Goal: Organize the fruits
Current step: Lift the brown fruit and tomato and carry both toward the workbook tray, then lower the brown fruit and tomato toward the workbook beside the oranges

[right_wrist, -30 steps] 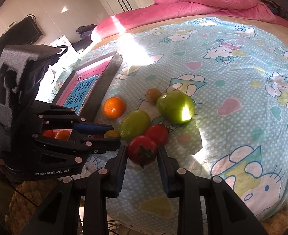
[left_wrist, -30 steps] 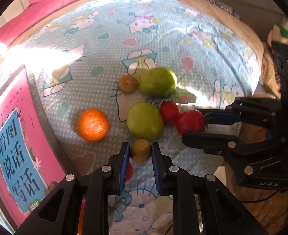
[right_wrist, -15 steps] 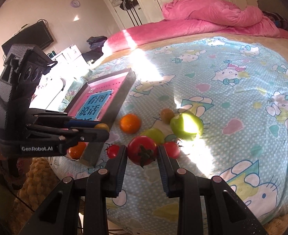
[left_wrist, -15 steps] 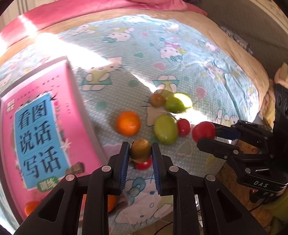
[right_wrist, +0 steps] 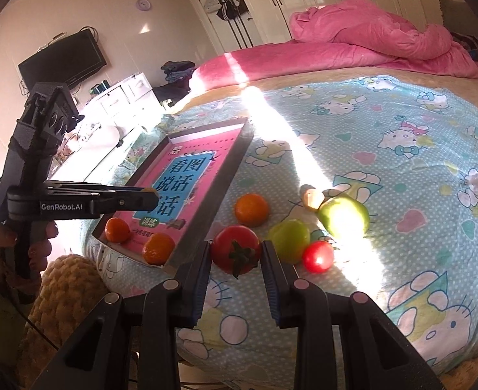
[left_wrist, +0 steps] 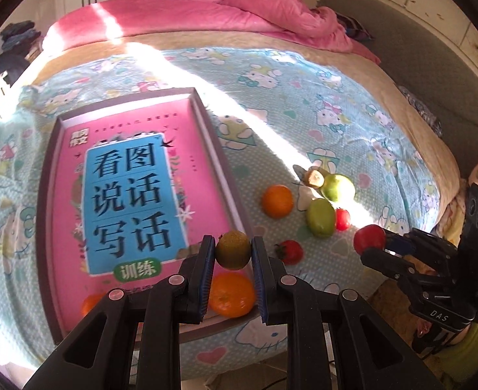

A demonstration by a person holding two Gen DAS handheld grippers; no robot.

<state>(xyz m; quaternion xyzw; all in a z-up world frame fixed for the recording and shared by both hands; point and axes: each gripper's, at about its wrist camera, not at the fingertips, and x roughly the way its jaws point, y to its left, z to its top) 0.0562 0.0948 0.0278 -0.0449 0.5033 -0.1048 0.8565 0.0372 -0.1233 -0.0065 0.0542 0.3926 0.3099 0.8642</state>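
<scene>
- Left gripper (left_wrist: pixel 233 251) clamped on small brown-green fruit (left_wrist: pixel 232 249), centre-bottom of left wrist view, hanging over near right corner of pink tray (left_wrist: pixel 48 201).
- Right gripper (right_wrist: pixel 235 253) clamped on red tomato (right_wrist: pixel 235 249), centre-bottom of right wrist view, above bedsheet (right_wrist: pixel 385 169) just right of tray's near edge.
- Two oranges already in tray, near end: (right_wrist: pixel 117 230) and (right_wrist: pixel 158 248).
- Still loose on sheet, right of tray: third orange (left_wrist: pixel 277 201), two green fruits (left_wrist: pixel 320 217) and (left_wrist: pixel 338 188), small tomatoes (left_wrist: pixel 290 252) and (left_wrist: pixel 342 219), pale cut fruit (left_wrist: pixel 315 178).
- Step in hand, judged: drop-off into tray.
- Carry brown fruit clear of rim and away from orange beneath before release; low drop, round fruit likely to roll.
- Bring tomato in beside, not across left gripper; risk of collision at that corner.
- Soft tomato: avoid extra squeeze.
</scene>
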